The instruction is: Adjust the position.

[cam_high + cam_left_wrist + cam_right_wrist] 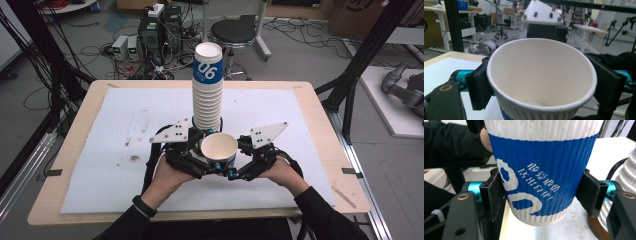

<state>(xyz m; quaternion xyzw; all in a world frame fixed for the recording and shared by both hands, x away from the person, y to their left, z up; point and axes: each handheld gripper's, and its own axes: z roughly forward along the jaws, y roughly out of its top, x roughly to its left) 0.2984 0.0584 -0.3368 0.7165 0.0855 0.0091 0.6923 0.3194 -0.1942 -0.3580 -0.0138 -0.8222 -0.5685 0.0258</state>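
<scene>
I hold a gripper in each hand, both meeting at one paper cup point(219, 148) near my edge of the table point(325, 150).

Right gripper point(540, 195): its jaws are clenched on the cup's ribbed blue-and-white wall, one pad pressed flat to each side, low on the body. The cup stands upright between them with its base clear of the white mat point(574, 227) below.

Left gripper point(541, 87): the cup's rim sits between its two black jaws. The pad on the left of that view lies against the wall just under the rim; the opposite pad stands just beside the rim, and whether it presses I cannot tell. I do not record this as a firm grip.

In the high view the cup's open mouth faces up, midway between the two grippers. A tall stack of cups point(207, 90) stands just beyond the jaws, close behind the held cup.
</scene>
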